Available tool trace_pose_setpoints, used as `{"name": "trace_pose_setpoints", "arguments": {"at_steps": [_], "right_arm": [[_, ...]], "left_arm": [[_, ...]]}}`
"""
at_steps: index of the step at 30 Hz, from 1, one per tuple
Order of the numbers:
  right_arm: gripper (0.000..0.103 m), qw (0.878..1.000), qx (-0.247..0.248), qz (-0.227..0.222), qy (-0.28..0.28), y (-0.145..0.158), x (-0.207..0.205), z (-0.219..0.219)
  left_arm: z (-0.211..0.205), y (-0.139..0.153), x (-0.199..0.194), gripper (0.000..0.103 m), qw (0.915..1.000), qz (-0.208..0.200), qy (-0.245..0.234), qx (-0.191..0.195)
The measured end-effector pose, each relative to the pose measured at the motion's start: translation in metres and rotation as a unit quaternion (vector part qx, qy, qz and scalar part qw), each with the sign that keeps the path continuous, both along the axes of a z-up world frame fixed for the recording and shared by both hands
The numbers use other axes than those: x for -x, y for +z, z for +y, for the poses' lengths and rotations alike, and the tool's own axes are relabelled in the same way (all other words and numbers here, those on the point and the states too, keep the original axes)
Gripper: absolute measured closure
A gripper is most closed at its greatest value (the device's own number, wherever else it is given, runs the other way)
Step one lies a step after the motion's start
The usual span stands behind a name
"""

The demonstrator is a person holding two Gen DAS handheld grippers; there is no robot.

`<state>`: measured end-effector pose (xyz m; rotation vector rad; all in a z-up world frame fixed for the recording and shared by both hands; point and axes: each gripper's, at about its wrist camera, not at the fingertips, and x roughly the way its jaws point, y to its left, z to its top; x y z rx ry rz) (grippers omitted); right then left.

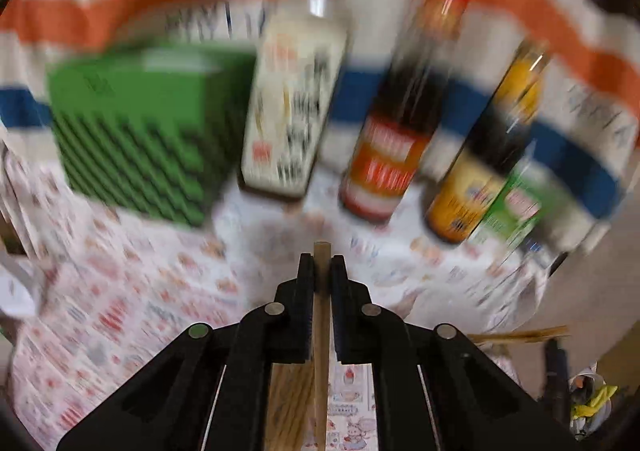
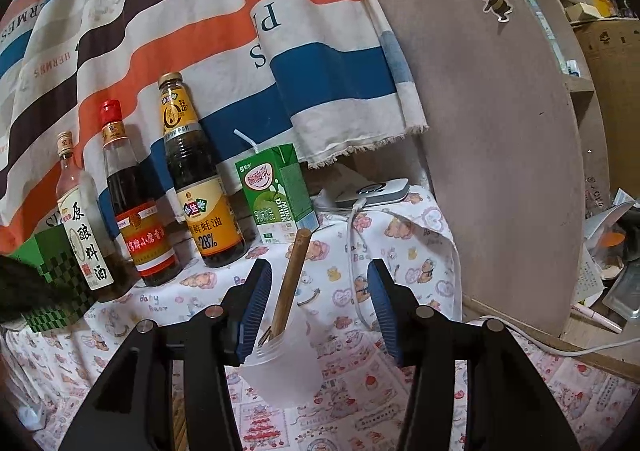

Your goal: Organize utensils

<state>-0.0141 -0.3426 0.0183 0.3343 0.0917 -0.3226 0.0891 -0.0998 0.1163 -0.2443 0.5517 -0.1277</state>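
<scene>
Blurred left gripper [image 1: 322, 271] pinching probably chopstick [image 1: 322, 251]

chopstick [image 1: 322, 315]: matt wood | cup [image 2: 286, 367]: frosted plastic | bottles [image 2: 200, 179]: glossy glass | tablecloth [image 2: 400, 251]: printed cloth

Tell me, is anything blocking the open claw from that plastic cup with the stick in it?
Nothing visible does. The right claw is open, and the plastic cup already sits between its fingers, the wooden stick leaning out of it. The bottles stand farther back.

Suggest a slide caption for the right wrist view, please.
Open right gripper straddles a plastic cup holding a wooden utensil.
</scene>
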Motion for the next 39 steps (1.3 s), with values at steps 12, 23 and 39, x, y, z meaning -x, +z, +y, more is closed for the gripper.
{"name": "trace_pose_setpoints", "arguments": {"at_steps": [12, 23, 39], "right_arm": [[0.051, 1.000, 0.022, -0.008, 0.004, 0.002, 0.005, 0.010], [0.051, 0.992, 0.091, -0.045, 0.079, 0.017, 0.035, 0.061], [0.080, 0.906, -0.024, 0.279, 0.318, -0.008, -0.106, 0.153]], "left_arm": [[0.057, 0.030, 0.117, 0.096, 0.9562, -0.268, 0.051, -0.107], [0.104, -0.018, 0.119, 0.096, 0.9398, -0.333, 0.060, -0.049], [0.133, -0.038, 0.105, 0.096, 0.9465, -0.315, 0.069, -0.005]]}}
